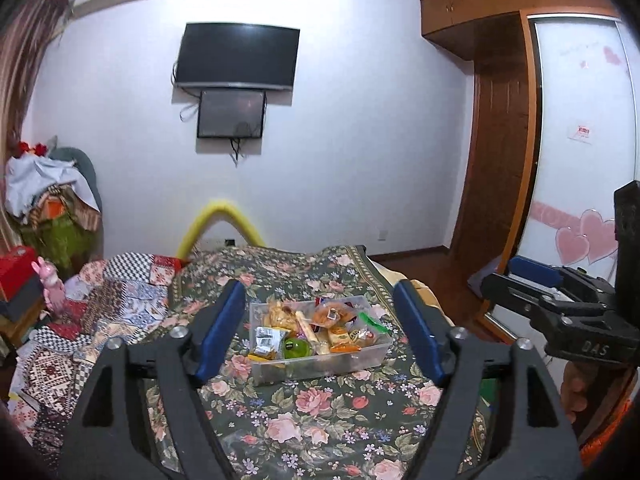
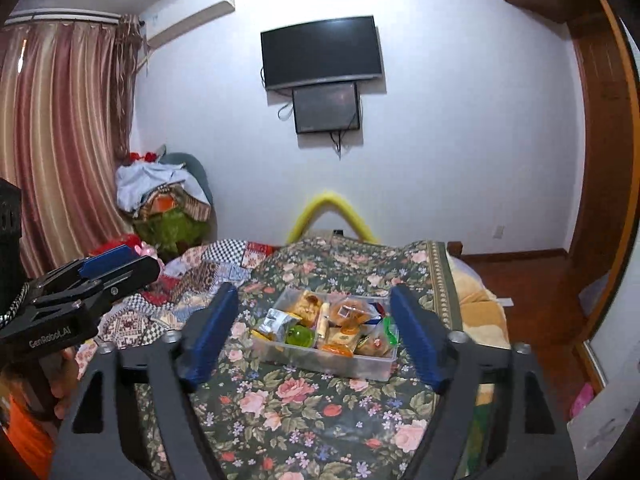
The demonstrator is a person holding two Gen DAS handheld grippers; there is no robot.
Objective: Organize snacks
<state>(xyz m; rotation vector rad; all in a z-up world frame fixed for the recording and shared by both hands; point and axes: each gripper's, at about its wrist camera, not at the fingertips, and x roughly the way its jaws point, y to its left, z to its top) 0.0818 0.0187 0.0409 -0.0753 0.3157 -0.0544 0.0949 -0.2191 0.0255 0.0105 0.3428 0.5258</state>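
- Underfoot, so to speak: a bed spread with a dark flowered cover [image 1: 320, 412], and beside it on the left a patchwork quilt [image 1: 116, 300].
- Behind the bed, a plain white wall with a dark television [image 1: 238, 58] and a smaller screen [image 1: 231, 114] hung just below it.
- On the right, a brown wooden wardrobe [image 1: 500, 120] with a pale sliding door bearing pink hearts; on the left, striped curtains [image 2: 60, 140] and an air conditioner [image 2: 188, 20] high on the wall.
- Resting on the flowered cover, near the middle of the bed: a clear plastic box [image 1: 320, 364] holding the snacks [image 1: 316, 328], wrapped packets heaped together, among them a green round one.
- Left claw [image 1: 320, 332] spread wide, empty, raised short of the box, which shows between its blue pads.
- Right claw [image 2: 314, 330] likewise wide apart and holding nothing, the box framed between its pads without contact.
- Each claw visible at the edge of the other's view, side on, with part of a hand under it.
- Leaning at the foot of the bed, a bent yellow foam tube [image 1: 218, 220]; in the corner, a heap of cloth on a chair [image 2: 168, 192].
- Packet labels too small to read; corners of both views dark and cut off.
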